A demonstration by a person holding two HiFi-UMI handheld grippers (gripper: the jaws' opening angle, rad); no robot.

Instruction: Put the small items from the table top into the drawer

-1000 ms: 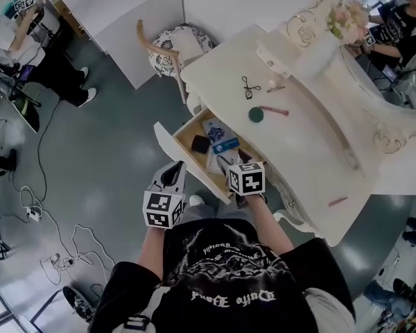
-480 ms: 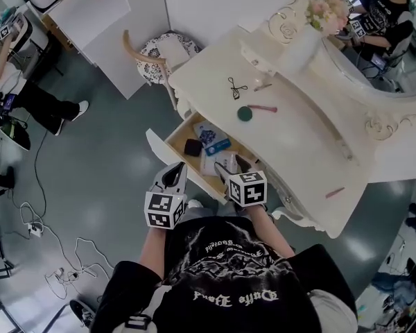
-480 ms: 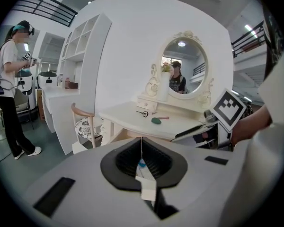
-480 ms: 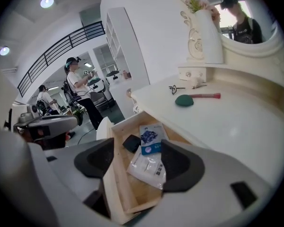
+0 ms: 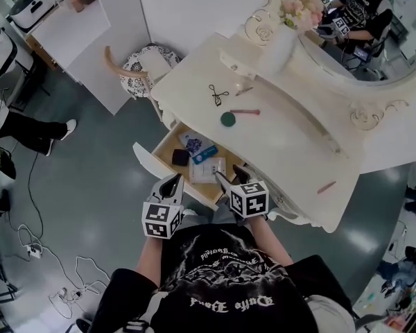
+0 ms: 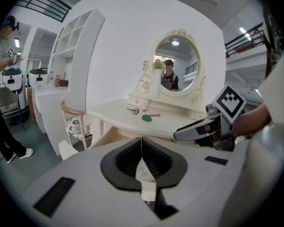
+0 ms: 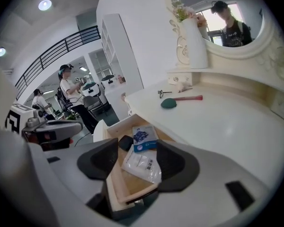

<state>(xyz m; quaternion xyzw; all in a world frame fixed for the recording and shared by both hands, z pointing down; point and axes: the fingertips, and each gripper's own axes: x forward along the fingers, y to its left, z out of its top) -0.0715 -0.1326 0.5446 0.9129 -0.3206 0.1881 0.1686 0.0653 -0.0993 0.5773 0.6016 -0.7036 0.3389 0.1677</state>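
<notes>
The cream dressing table (image 5: 291, 151) has its drawer (image 5: 161, 152) pulled open. In the drawer lie a black item (image 5: 180, 157), a blue box (image 5: 198, 147) and a white packet (image 5: 208, 170). On the top lie a black wire tool (image 5: 218, 94), a green round item with a pink handle (image 5: 228, 119) and a pink stick (image 5: 326, 186) near the right edge. My right gripper (image 5: 229, 174) hangs open over the drawer's front; its jaws have just been closing, with nothing gripped (image 7: 137, 145). My left gripper (image 5: 173, 180) is shut and empty (image 6: 142, 141), left of the drawer.
A chair with a patterned seat (image 5: 140, 71) stands left of the table. A white vase with flowers (image 5: 281, 37) and an oval mirror (image 5: 395, 54) are at the back. A white cabinet (image 5: 69, 26) stands far left; cables (image 5: 62, 293) lie on the floor.
My right gripper has come up and back out of the drawer, towards me. The left gripper has drifted slightly. The white packet stays lying in the drawer.
</notes>
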